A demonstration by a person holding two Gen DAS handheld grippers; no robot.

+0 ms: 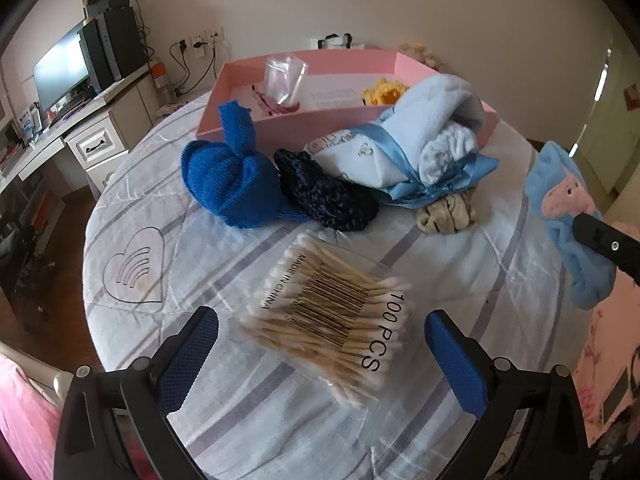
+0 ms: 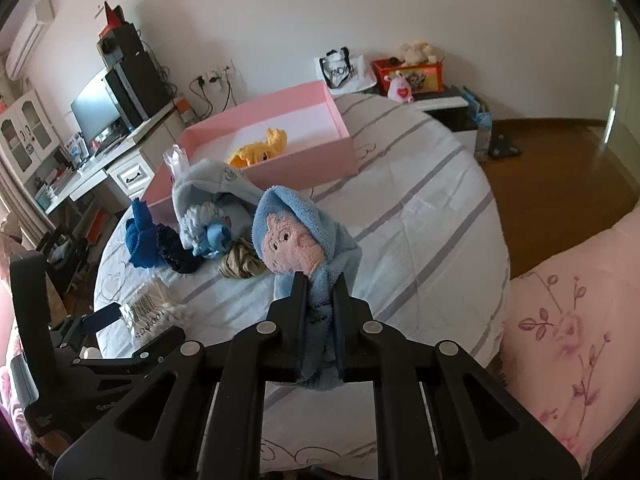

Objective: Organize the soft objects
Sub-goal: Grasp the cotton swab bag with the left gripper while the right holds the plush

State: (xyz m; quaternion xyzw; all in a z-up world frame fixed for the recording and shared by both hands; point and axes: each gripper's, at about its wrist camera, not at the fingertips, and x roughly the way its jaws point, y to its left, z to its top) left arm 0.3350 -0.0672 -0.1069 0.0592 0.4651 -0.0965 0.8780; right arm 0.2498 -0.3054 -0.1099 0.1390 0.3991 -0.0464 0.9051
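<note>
A: We see the round table (image 2: 420, 208) under a striped cloth, with the pink tray (image 2: 320, 98) at the back. The yellow plush (image 2: 260, 148) lies inside it; in the left view the light blue blanket bundle (image 1: 404, 148) hides half of it.

B: Our right gripper (image 2: 320, 280) is clamped on the blue towel with the pink face (image 2: 292, 240), held above the table; its lower end is cut off behind the fingers.

A: Our left gripper (image 1: 322, 320) is spread wide, straddling the cotton swab pack (image 1: 332, 320). The royal blue knit (image 1: 228, 172), dark scrunchie (image 1: 328, 196) and beige scrunchie (image 1: 446, 214) crowd the tray's front.
</note>
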